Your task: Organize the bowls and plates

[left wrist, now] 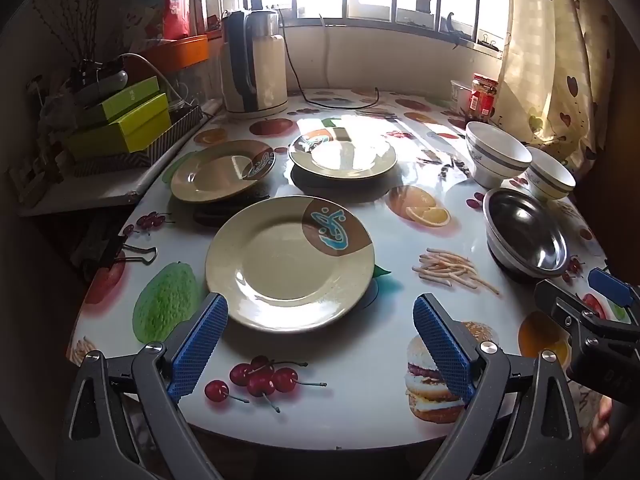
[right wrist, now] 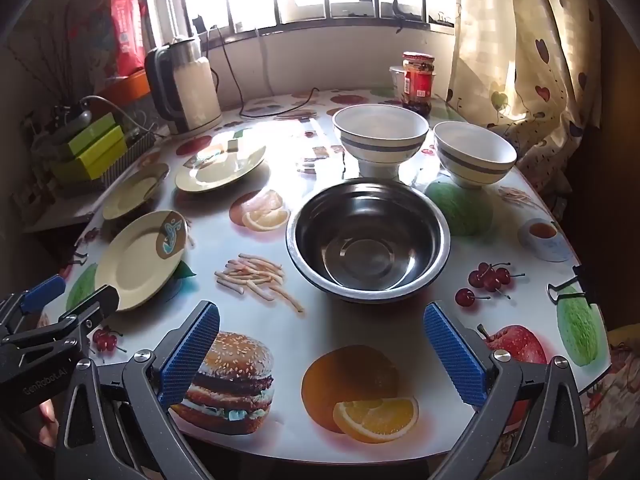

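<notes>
Three beige plates with a brown-and-blue corner motif lie on the fruit-print table: a near one (left wrist: 290, 262) (right wrist: 140, 258), a far left one (left wrist: 222, 170) (right wrist: 134, 190), a far middle one (left wrist: 342, 156) (right wrist: 220, 166). A steel bowl (right wrist: 368, 240) (left wrist: 526, 234) sits on the right, with two white blue-banded bowls behind it, one larger (right wrist: 380, 136) (left wrist: 496, 154) and one smaller (right wrist: 474, 156) (left wrist: 550, 178). My left gripper (left wrist: 320, 314) is open, empty, just before the near plate. My right gripper (right wrist: 322, 320) is open, empty, just before the steel bowl.
An electric kettle (left wrist: 256, 64) with its cord stands at the back. A red-lidded jar (right wrist: 418, 80) is at the back right by the curtain (right wrist: 532, 48). Green boxes (left wrist: 120, 120) are stacked on a side shelf at left. Binder clips (left wrist: 120, 250) grip the table edge.
</notes>
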